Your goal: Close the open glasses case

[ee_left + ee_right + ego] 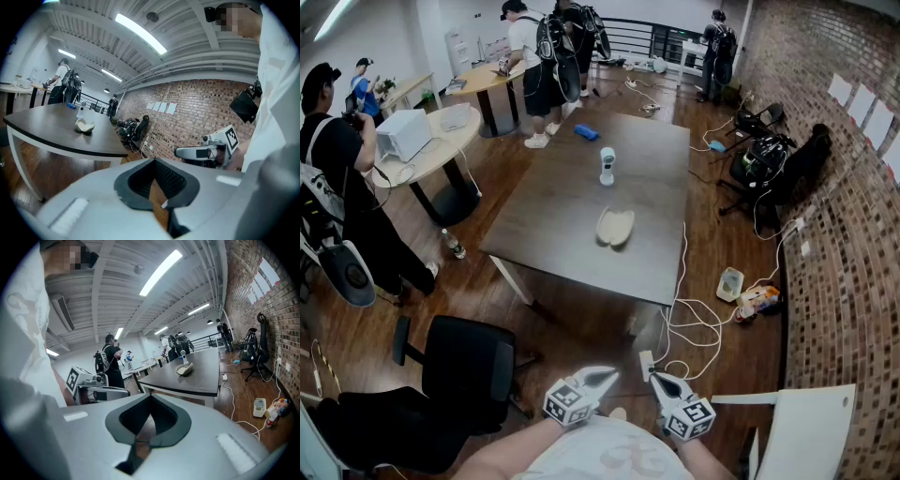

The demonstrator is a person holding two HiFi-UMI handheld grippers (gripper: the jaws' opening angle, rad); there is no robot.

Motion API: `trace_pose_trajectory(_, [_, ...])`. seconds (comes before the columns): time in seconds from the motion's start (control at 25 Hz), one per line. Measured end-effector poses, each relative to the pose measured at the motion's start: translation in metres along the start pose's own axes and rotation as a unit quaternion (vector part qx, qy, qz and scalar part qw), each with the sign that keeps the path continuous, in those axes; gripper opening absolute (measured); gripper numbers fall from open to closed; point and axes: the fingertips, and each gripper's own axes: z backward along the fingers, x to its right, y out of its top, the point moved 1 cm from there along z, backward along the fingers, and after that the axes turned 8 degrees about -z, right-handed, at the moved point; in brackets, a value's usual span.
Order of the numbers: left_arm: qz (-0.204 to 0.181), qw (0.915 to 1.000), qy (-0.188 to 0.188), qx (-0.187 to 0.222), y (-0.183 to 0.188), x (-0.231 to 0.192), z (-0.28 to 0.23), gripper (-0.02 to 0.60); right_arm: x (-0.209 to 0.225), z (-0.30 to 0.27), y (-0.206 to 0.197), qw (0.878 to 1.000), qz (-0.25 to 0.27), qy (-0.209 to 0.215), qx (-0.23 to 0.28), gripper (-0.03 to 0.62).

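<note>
Brick wall and wood floor surround a dark table [553, 220], and the open glasses case [615, 227] lies near its middle, well away from both tools. The left gripper [602, 377] and right gripper [659, 380] are held close to the person's body, each with its jaws together and holding nothing. The task looks not yet begun: the next move calls for walking up to the table and reaching for the lid.

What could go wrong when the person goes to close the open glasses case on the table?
White cables loop across the floor beside the table and could catch a foot. The white bottle stands upright just beyond the glasses case; a reach might knock it over. The case lies loose and may slide when pushed.
</note>
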Motion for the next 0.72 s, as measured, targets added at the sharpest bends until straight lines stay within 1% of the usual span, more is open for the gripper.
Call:
trace_pose_trajectory(0.16, [0.001, 1.0, -0.001, 0.003, 0.003, -0.031, 0.019, 0.006, -0.015, -0.03, 0.008, 1.0, -0.002, -0.004, 0.004, 0.008])
trace_pose_trajectory(0.32, [-0.009, 0.9999, 0.007, 0.01, 0.018, -0.06, 0.034, 0.006, -0.028, -0.064, 0.017, 1.0, 0.008, 0.001, -0.003, 0.008])
trace_pose_trajectory(0.48, [-0.018, 0.9997, 0.003, 0.017, 0.022, -0.075, 0.045, 0.006, -0.038, -0.081, 0.025, 1.0, 0.013, -0.003, -0.006, 0.008])
trace_pose_trajectory(0.6, [-0.006, 0.9997, -0.017, 0.016, 0.023, -0.068, 0.046, 0.005, -0.038, -0.071, 0.023, 1.0, 0.011, -0.026, -0.01, 0.008])
trace_pose_trajectory(0.64, [-0.007, 0.9997, -0.018, 0.018, 0.027, -0.073, 0.046, 0.005, -0.036, -0.075, 0.027, 0.999, 0.017, -0.028, -0.01, 0.008])
trace_pose_trajectory(0.72, [-0.015, 0.9994, -0.004, 0.029, 0.041, -0.098, 0.052, 0.005, -0.037, -0.104, 0.045, 0.999, 0.035, -0.013, -0.005, 0.008])
